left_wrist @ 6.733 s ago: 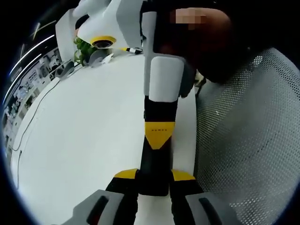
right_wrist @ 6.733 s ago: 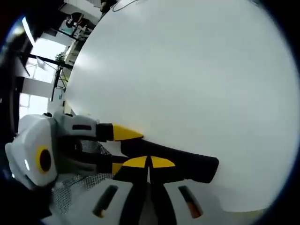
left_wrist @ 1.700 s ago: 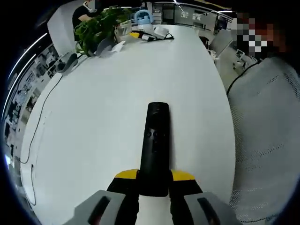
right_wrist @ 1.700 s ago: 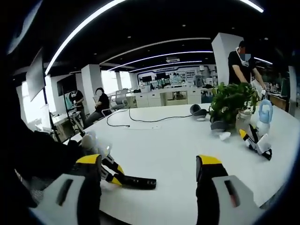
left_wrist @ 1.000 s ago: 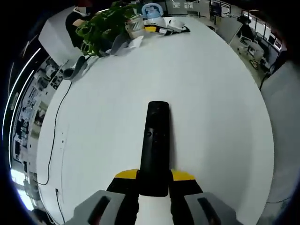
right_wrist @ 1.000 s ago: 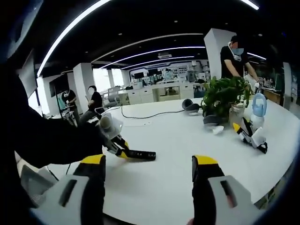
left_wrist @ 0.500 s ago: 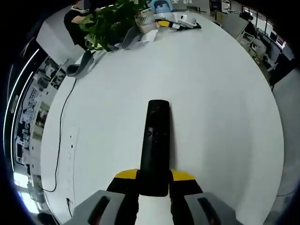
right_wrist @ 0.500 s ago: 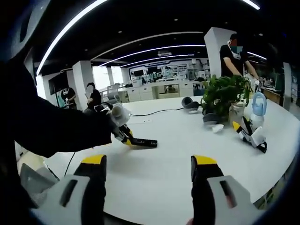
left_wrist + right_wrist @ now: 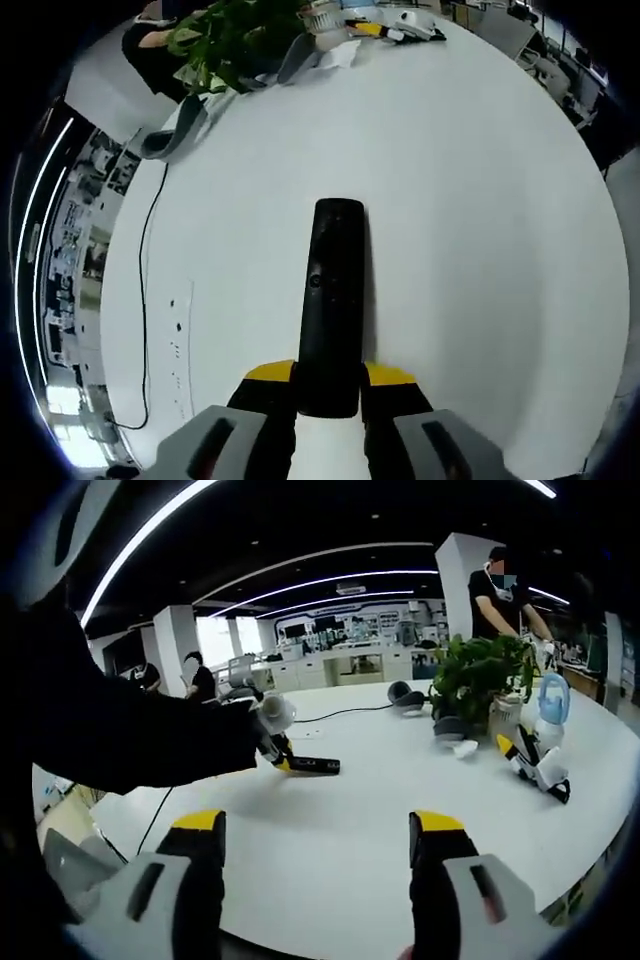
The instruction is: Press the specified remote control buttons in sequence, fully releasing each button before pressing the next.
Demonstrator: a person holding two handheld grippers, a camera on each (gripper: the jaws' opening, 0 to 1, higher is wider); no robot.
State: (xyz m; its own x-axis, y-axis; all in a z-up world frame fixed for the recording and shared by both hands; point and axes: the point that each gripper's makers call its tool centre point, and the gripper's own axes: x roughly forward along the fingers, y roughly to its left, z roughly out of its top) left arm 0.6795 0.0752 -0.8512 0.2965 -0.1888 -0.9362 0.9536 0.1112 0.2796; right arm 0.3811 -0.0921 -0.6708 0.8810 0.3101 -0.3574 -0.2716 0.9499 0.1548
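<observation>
My left gripper (image 9: 328,385) clamps the black remote control (image 9: 332,300) by its near end, holding it out over the white table (image 9: 480,200). My right gripper (image 9: 315,865) hangs wide and empty, well apart. I judge no button is being pressed now; next, bring one right jaw down onto the target button.

R gripper (image 9: 318,830) jaws apart, L gripper (image 9: 283,758) w/ remote (image 9: 313,765)

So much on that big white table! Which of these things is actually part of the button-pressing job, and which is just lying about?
Part of the job:
- remote control, held in the left claw
- right claw, open and empty

Just lying about:
- potted plant
- headphones
- black cable
- spare gripper lying on the table
</observation>
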